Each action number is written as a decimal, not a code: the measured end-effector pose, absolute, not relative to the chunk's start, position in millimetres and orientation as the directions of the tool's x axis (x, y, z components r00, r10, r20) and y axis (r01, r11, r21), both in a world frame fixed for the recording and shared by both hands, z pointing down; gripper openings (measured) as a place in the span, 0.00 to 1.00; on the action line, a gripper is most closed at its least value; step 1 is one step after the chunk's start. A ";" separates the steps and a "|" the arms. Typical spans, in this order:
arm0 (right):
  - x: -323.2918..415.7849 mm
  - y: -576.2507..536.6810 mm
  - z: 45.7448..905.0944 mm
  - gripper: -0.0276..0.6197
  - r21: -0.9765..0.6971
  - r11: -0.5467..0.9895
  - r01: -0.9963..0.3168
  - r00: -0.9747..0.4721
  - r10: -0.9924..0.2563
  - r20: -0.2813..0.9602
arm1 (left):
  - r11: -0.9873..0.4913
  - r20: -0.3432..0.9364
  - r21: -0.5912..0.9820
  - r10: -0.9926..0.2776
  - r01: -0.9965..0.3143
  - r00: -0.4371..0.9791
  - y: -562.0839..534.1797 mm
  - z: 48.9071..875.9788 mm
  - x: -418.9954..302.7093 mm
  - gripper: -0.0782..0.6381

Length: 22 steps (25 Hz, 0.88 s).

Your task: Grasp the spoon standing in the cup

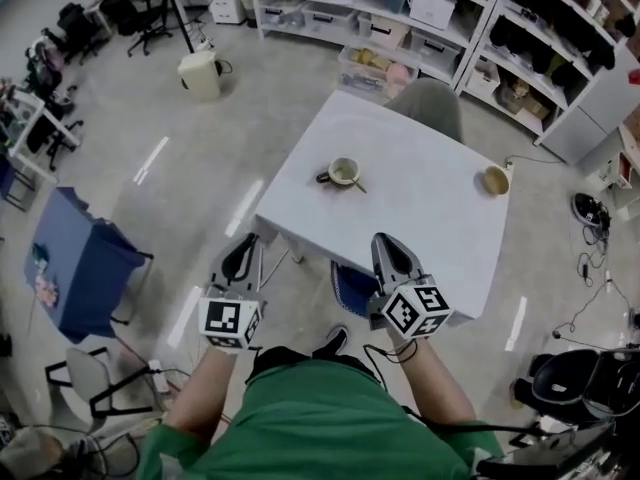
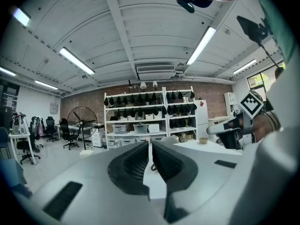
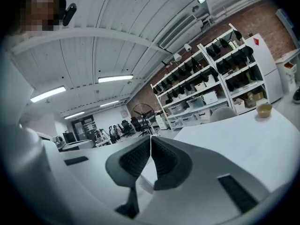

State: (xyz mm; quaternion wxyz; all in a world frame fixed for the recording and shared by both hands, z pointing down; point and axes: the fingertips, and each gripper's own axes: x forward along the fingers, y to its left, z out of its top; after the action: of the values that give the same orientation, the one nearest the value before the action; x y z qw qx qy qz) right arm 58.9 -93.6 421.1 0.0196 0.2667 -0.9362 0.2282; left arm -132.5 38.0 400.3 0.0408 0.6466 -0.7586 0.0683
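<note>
A pale cup [image 1: 343, 172] with a dark handle stands near the middle of the white table [image 1: 430, 218]. The spoon [image 1: 356, 184] leans in it, its handle poking out toward the front right. Both grippers hang side by side in front of the table's near edge, well short of the cup. My left gripper [image 1: 243, 241] [image 2: 151, 146] is shut with nothing in it, just off the table's front left corner. My right gripper [image 1: 386, 238] [image 3: 150, 139] is also shut and empty, its tips over the near edge.
A tan bowl [image 1: 496, 180] [image 3: 264, 109] sits near the table's right edge. A grey chair [image 1: 428, 103] stands behind the table and a blue seat [image 1: 352, 286] under its near edge. Storage shelves [image 1: 400, 18] line the back, and a blue-draped stand [image 1: 80, 263] is on the left.
</note>
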 end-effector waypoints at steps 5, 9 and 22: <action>43.2 -133.5 453.1 0.08 -0.511 0.708 -0.487 -0.866 -0.469 0.174 | 0.170 0.168 -0.062 -0.970 -0.984 -0.178 7.8 415.4 -150.6 0.16; 30.9 -163.3 472.3 0.15 -0.557 0.663 -0.501 -0.857 -0.471 0.209 | 0.145 0.170 -0.048 -0.974 -0.988 -0.151 -25.2 423.4 -165.8 0.16; -91.8 -240.4 550.5 0.25 -0.694 0.290 -0.659 -0.672 -0.643 0.369 | -0.174 0.124 0.028 -0.977 -0.984 0.176 -178.1 435.6 -321.2 0.16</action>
State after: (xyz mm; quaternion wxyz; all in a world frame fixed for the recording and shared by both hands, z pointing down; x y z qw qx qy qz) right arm -91.8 -240.4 550.5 0.0091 0.4050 -0.8031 0.4369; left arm -321.2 -178.1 435.6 0.0507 0.7652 -0.6406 0.0387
